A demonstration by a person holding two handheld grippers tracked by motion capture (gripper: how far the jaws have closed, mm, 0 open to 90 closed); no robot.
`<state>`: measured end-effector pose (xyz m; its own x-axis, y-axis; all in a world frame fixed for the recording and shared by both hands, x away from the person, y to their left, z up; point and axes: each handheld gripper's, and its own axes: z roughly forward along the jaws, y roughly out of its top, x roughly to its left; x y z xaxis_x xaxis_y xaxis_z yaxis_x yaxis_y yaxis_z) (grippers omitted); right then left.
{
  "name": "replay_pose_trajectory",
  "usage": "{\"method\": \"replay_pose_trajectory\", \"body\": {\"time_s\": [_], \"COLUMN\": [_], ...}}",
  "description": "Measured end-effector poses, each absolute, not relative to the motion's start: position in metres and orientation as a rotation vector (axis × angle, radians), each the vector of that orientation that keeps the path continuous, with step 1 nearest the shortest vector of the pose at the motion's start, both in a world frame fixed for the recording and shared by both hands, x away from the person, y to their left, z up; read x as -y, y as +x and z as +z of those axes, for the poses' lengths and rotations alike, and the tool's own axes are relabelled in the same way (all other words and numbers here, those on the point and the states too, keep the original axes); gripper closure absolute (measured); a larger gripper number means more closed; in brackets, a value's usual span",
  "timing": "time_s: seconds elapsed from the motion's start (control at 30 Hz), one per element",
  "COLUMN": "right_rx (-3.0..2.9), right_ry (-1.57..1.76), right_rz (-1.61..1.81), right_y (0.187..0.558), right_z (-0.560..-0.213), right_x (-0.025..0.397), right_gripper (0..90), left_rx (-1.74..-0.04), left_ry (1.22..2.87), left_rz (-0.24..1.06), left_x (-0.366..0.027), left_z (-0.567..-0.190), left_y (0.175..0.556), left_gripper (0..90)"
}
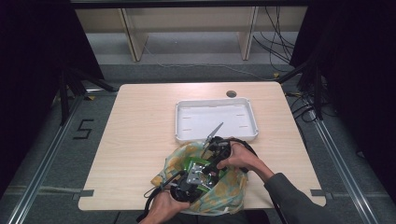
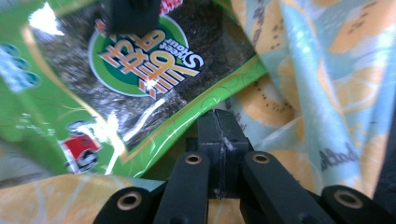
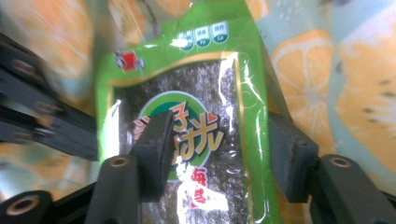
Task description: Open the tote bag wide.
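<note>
Seaweed snack packet (image 3: 187, 121) sits inside the lemon-print bag (image 1: 224, 191), lower centre; right gripper (image 3: 217, 154) straddles it, jaws wide. Left gripper (image 2: 219, 135) pinches the bag's fabric. White tray (image 1: 215, 135) awaits, unfilled.

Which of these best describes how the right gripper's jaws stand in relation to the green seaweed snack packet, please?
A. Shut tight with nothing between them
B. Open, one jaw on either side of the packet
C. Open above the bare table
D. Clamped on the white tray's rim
B: in the right gripper view, the right gripper has its jaws apart, with the green seaweed packet running between them, over the lemon-print bag.
</note>
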<state>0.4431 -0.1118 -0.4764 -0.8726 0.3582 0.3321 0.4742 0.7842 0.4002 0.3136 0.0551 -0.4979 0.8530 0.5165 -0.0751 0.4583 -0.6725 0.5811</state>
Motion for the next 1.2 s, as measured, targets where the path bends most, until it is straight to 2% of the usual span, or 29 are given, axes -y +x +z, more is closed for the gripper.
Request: {"method": "replay_pose_trajectory", "body": {"time_s": [0.57,0.67,0.83,1.03,1.2], "right_rx": [2.647,2.654,2.659,2.676,2.704], "right_ry": [-0.674,-0.691,-0.696,-0.702,-0.756], "right_rz": [-0.801,-0.800,-0.812,-0.794,-0.759], "right_y": [0.439,0.440,0.439,0.443,0.446], "right_z": [-0.456,-0.455,-0.456,-0.465,-0.472], "right_x": [0.118,0.120,0.123,0.120,0.121], "right_gripper": [53.0,56.3,63.5,63.1,57.4], "left_rx": [-0.689,-0.731,-0.695,-0.691,-0.698], "left_ry": [2.441,2.411,2.438,2.440,2.409], "left_rz": [0.110,0.105,0.109,0.101,0.099], "left_x": [-0.054,-0.053,-0.054,-0.053,-0.054], "left_z": [-0.496,-0.498,-0.496,-0.497,-0.492], "left_y": [0.312,0.311,0.312,0.311,0.310], "left_gripper": [89.5,89.5,89.5,89.4,89.4]}}
